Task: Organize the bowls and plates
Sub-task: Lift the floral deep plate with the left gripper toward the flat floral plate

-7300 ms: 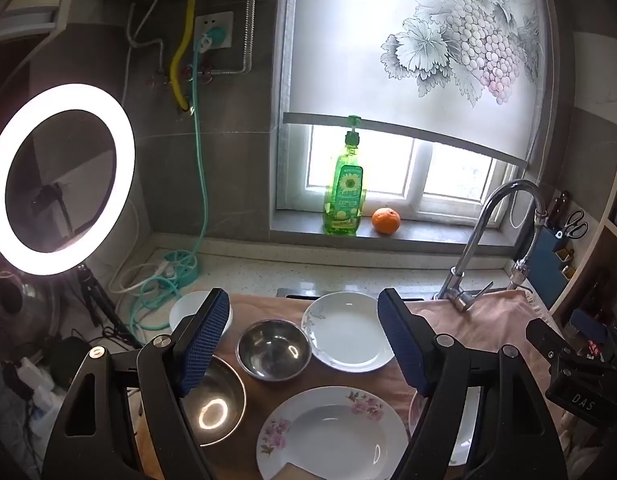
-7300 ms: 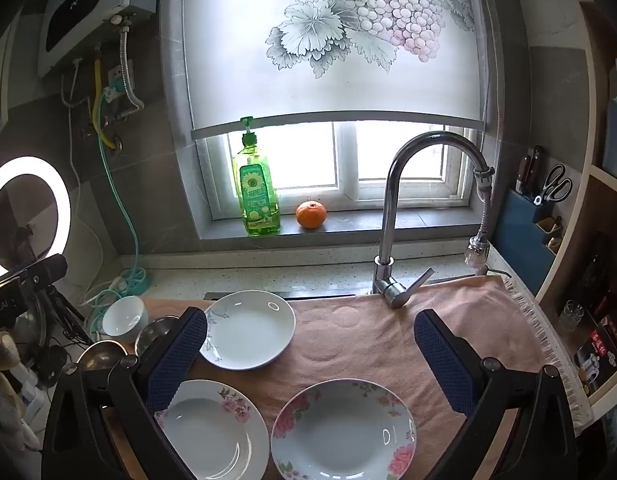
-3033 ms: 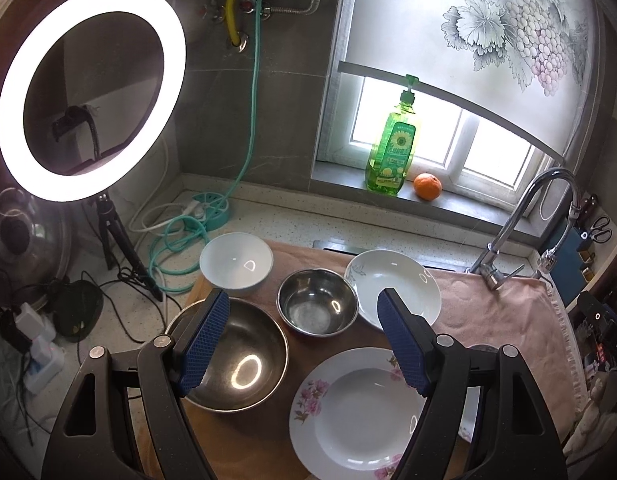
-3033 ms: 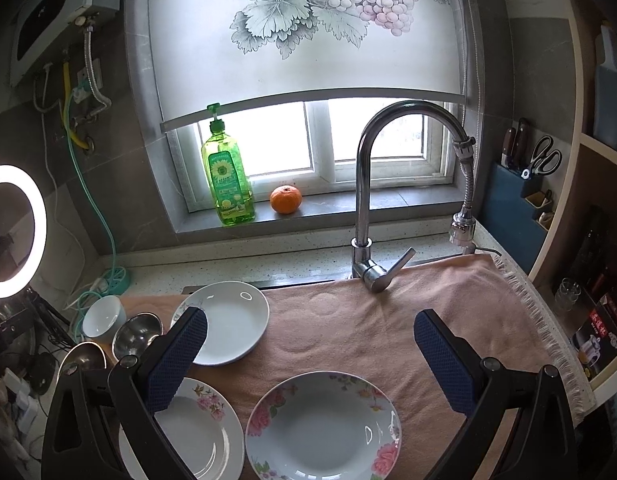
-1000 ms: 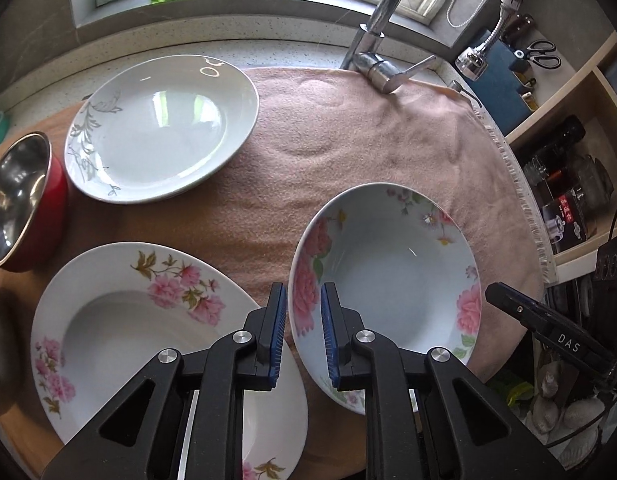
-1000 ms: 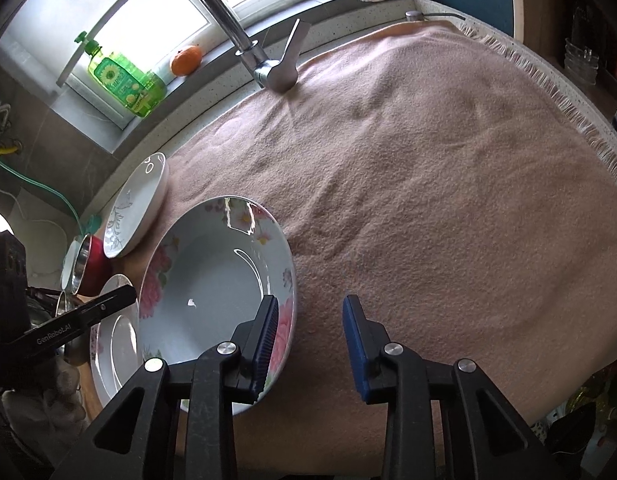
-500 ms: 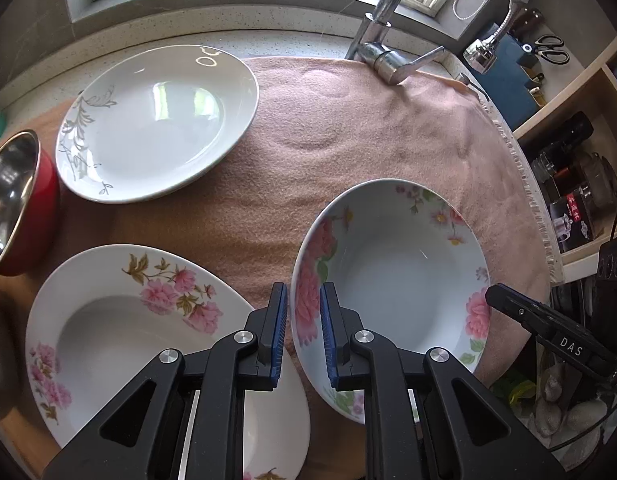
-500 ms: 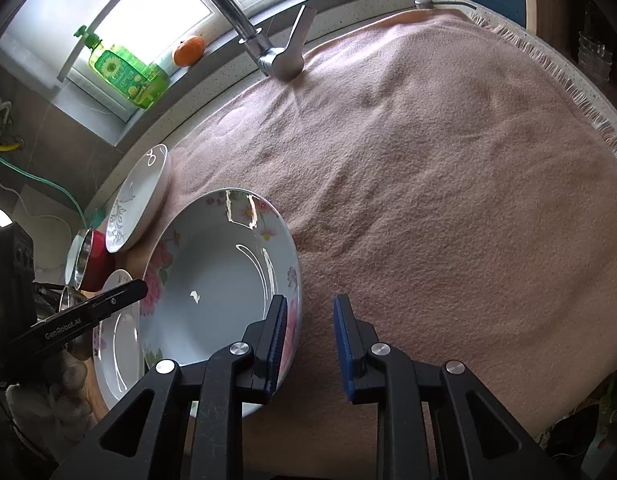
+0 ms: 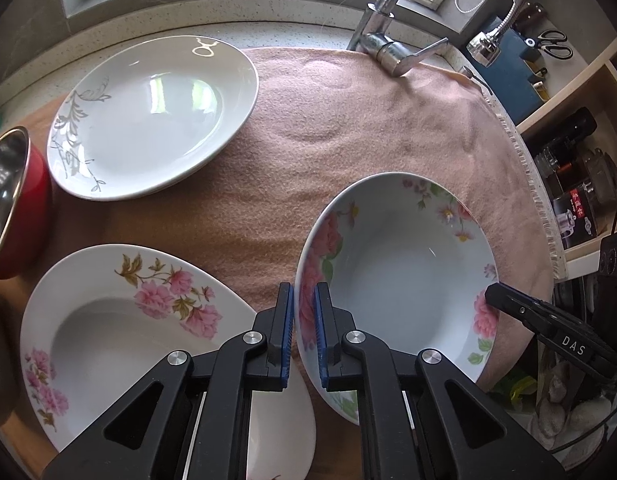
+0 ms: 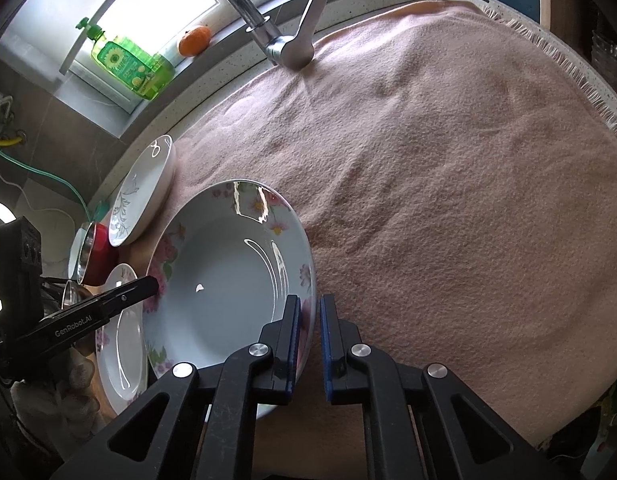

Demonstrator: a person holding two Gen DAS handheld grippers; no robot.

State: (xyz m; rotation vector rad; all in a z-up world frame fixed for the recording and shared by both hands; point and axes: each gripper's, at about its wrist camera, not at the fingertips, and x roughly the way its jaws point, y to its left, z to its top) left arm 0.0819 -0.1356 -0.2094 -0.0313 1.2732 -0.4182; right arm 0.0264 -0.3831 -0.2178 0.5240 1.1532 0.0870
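Left gripper (image 9: 304,330) and right gripper (image 10: 309,342) both clamped on opposite rims of pale-blue floral deep plate (image 9: 404,276). Nothing stacked yet: white floral plate (image 9: 120,332) left of left jaws, grey-leaf white plate (image 9: 152,116) beyond, red-sided steel bowl (image 9: 12,200) far left.

The pink towel (image 10: 448,168) lies bare to the right and behind the floral deep plate (image 9: 404,264). Leftward, a floral plate (image 9: 108,328), a white leaf-patterned plate (image 9: 148,112) and a red-sided steel bowl (image 9: 12,196) crowd the worktop; the faucet (image 9: 388,32) blocks the back edge.
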